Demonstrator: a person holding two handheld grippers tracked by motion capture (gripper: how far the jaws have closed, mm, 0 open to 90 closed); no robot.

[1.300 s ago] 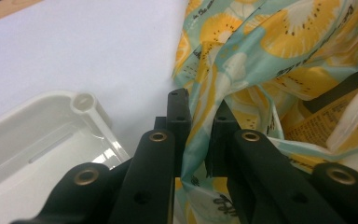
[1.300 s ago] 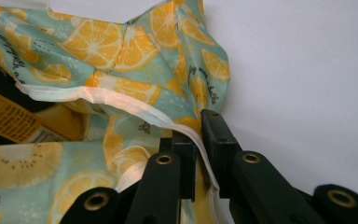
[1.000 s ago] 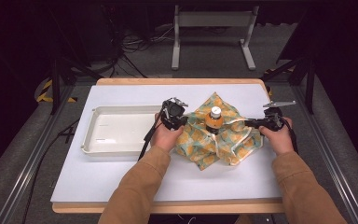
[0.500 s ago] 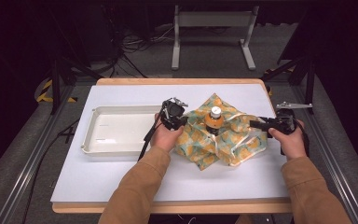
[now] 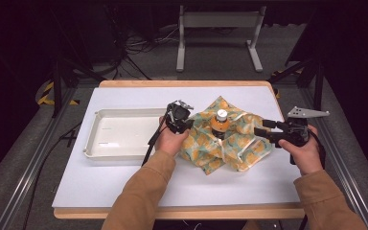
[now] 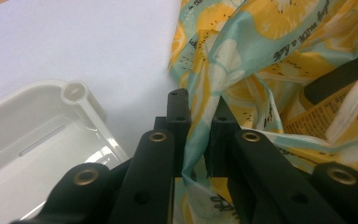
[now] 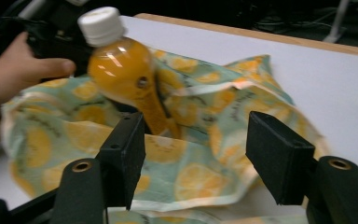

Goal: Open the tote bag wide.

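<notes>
A: Where do things stand with the cloth (image 5: 230, 143)?

B: It lies rumpled on the white worktop (image 5: 124, 187), just right of the white tray (image 5: 120, 139), bunched around an upright bottle (image 5: 219, 123) of orange drink with a white cap. The left claw (image 6: 196, 140) is pinched tight on a fold at the cloth's left edge. In the left gripper view the printed fabric runs straight down between the two pads.

A: And the right claw (image 7: 196, 154)?

B: Its jaws have just been opening and now stand wide with nothing between them, hovering off the cloth's right side.

A: How will the cloth behave?

B: I'd judge it light and limp with a slightly glossy face, so it will drape, slide and fold on itself rather than hold any shape. A grip on a single layer near a corner or hem should hold best, since a thick bunch could slip out.

A: Any worry about the bottle?

B: It looks full, so fairly heavy next to the fabric, and tall on a narrow base. Pulling the cloth sideways under it could tip it, so any tug should be gentle and even.
</notes>
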